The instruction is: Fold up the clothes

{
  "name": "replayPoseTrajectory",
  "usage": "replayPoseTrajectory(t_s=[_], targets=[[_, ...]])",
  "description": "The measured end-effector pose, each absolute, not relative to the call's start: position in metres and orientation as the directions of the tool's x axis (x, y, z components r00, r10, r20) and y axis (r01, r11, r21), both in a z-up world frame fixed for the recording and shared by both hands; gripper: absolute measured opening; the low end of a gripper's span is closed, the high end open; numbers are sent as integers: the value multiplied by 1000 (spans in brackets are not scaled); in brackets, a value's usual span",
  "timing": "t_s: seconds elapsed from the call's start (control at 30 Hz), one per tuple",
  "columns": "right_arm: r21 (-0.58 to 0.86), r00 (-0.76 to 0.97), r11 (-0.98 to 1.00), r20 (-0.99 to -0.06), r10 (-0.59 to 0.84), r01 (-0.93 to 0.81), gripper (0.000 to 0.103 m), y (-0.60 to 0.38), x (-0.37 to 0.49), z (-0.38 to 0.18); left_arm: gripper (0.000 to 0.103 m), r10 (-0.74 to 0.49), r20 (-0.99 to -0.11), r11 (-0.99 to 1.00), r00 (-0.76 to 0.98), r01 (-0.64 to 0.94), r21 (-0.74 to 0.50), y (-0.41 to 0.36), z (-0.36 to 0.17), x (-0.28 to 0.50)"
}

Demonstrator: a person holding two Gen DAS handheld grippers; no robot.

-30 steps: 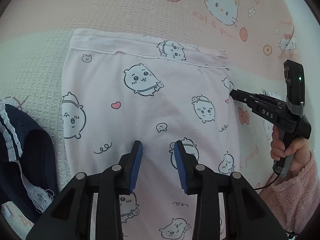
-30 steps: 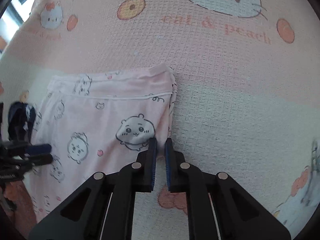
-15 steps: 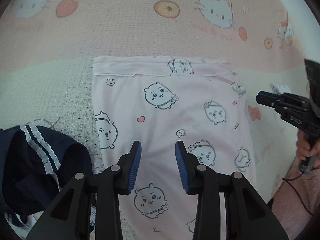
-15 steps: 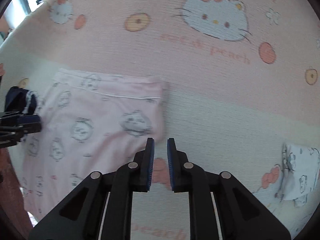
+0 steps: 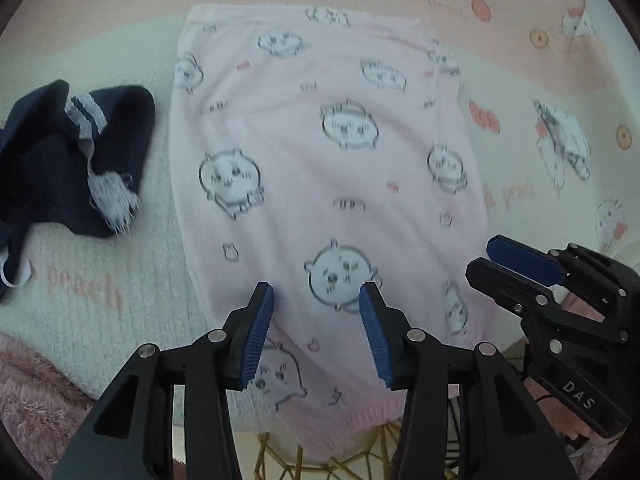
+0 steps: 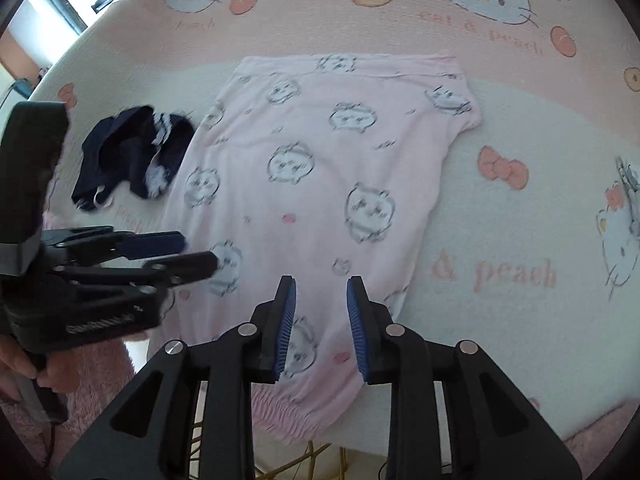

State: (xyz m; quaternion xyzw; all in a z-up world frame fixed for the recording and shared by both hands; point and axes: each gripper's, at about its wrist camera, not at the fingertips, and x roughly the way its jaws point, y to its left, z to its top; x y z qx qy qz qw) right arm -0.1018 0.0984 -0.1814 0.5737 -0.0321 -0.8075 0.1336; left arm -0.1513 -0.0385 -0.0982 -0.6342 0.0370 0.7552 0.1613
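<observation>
Hovering over pink pajama garment spread flat, left gripper and right gripper both empty, fingers apart.

Both grippers' fingers apart, empty

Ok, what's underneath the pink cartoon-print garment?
The pink garment lies flat on a peach-print cat blanket. Its near hem hangs past the edge, above a gold wire frame. Whatever lies beneath its middle is covered.
</observation>
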Motion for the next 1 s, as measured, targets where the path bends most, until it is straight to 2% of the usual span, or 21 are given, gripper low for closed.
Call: replayPoseTrajectory(t_s=[0.17,0.27,0.37,0.47,0.63,0.9,1.0], targets=[[186,-268,-975,-939,-213,122,26,107,-78,-202,48,134,-981,-954,-140,-286,-90,-50,-98,-141],[182,-250,-980,-948,-197,81,28,114,-64,-212,50,155,-983,-977,-98,-160,-138,-79,-97,-142],[231,-261,-973,-939,-224,6,30,130,-53,-206,50,231,-970,-973,-80,-41,-228,-101,-93,-137],[295,-254,-955,-925,-281,-19,31,134,-49,-203,50,334,-940,-943,-65,-31,-333,-100,-90,-123],[314,-218,-950,-928,-304,-11,38,121,-46,-209,50,326,-945,-945,-35,-11,-326,-100,-103,-107],[394,-192,-918,-899,-393,33,38,112,-48,-216,49,501,-865,-863,-32,56,-502,-113,-115,-100],[373,-200,-926,-905,-375,51,38,107,-48,-217,49,549,-833,-830,-63,78,-553,-114,-113,-107]])
